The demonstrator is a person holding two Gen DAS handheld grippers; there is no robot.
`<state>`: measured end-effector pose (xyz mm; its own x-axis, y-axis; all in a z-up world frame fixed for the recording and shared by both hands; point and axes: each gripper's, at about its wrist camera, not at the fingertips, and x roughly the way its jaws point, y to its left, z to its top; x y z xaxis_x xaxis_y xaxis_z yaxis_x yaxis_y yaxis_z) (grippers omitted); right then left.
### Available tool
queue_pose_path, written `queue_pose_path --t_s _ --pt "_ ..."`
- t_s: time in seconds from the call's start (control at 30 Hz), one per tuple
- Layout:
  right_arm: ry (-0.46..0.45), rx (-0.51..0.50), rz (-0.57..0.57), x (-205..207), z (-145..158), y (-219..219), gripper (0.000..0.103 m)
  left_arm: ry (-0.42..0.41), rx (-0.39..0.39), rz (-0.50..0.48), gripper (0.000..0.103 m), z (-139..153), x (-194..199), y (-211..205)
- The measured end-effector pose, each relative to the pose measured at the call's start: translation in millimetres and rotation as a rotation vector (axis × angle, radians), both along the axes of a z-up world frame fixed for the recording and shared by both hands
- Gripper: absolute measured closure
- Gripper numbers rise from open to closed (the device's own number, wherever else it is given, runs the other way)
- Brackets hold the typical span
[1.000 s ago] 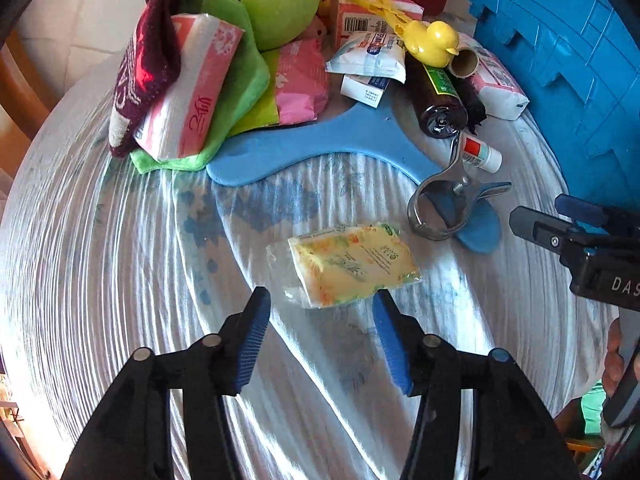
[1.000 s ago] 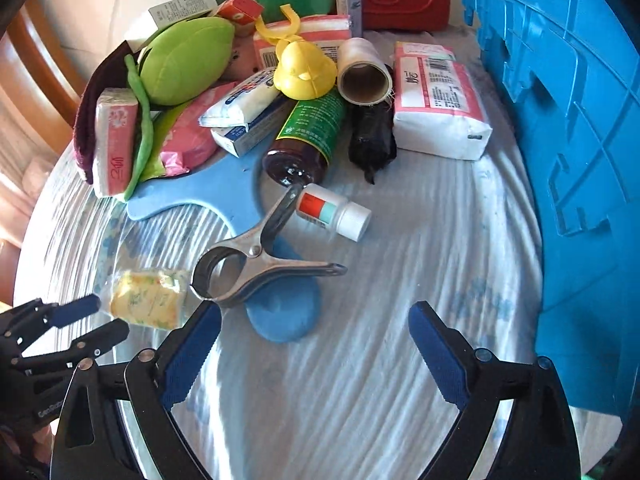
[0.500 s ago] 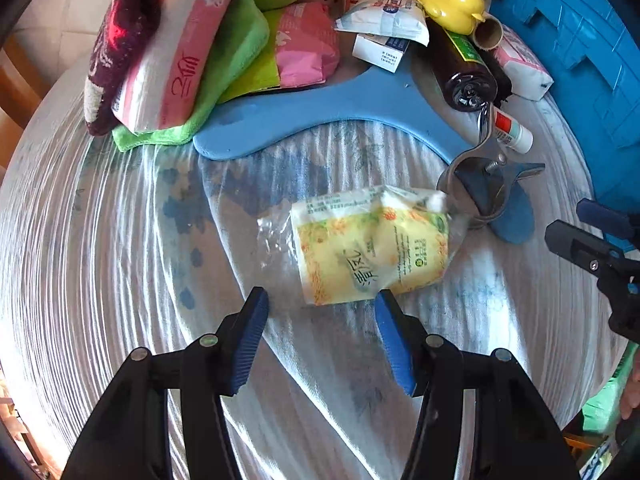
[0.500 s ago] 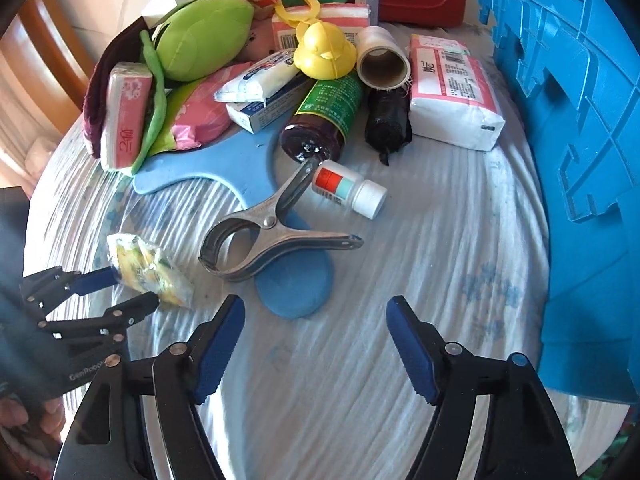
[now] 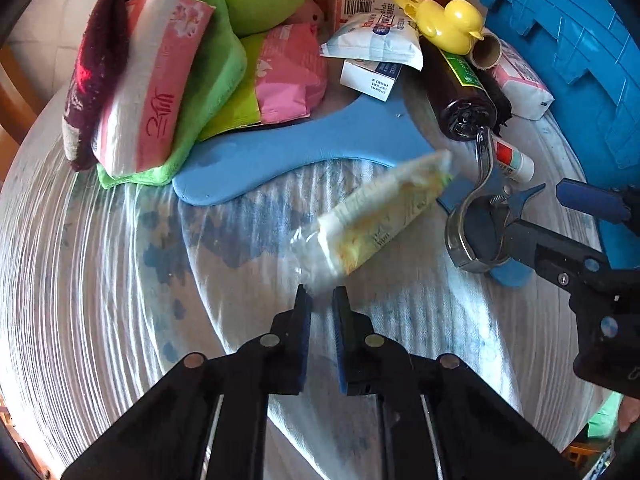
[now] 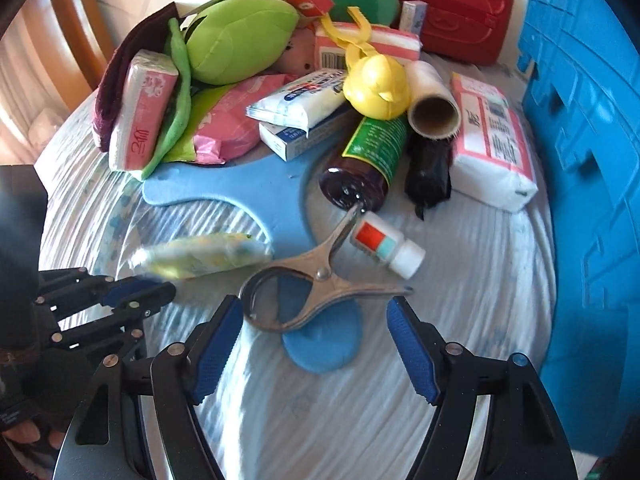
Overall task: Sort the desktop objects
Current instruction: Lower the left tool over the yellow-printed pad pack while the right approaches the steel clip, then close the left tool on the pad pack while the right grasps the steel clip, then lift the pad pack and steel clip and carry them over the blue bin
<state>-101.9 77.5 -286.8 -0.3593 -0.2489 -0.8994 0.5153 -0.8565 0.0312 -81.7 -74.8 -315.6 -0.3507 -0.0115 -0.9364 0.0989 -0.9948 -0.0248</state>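
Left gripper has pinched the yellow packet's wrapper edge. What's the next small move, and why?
Probably lift it straight up a little. The left gripper is shut on only the clear wrapper end of the yellow packet, which juts out tilted and blurred beside the metal clip, where the open right gripper is. A thin grip may slip.

Black claw (image 6: 314,348) arms, blue ribbed pads (image 6: 412,354), silver screws.

Red Chinese characters on pink tissue pack (image 5: 152,92), unreadable, barcode on pink-white box (image 5: 359,5), digits illegible
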Motion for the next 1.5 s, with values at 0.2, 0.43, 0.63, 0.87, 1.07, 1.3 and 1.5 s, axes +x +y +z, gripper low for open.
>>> queue_pose_path --t_s 0.2,0.43,0.63,0.87,1.07,1.3,1.5 --pt "-0.014 -0.016 -0.033 -10.7 1.7 6.5 0.029 -0.003 0.056 0.013 0.092 14.4 4.3 -17.9" --pt "-0.063 -0.045 -0.099 -14.0 -1.0 18.9 0.026 0.045 0.024 -0.031 0.045 41.2 -11.5 -26.2" --pt "-0.090 -0.088 -0.182 -18.8 -2.8 20.7 0.014 0.083 0.011 -0.122 0.044 33.1 -46.5 -14.3" --pt "-0.127 -0.100 -0.299 -34.0 -15.9 9.3 0.014 0.049 -0.014 -0.182 0.044 -0.9 -60.3 7.4" --pt "-0.175 -0.104 -0.273 -33.6 -29.1 -2.6 0.042 0.036 0.031 -0.054 0.046 -3.0 -46.2 6.7" --pt "-0.174 -0.051 -0.215 -27.0 -19.1 8.7 0.055 -0.005 0.098 -0.013 0.048 0.8 -36.7 14.3" --pt "-0.191 -0.073 -0.212 -25.0 -13.1 17.4 0.037 -0.018 0.043 -0.129 0.035 9.9 -30.0 28.4"
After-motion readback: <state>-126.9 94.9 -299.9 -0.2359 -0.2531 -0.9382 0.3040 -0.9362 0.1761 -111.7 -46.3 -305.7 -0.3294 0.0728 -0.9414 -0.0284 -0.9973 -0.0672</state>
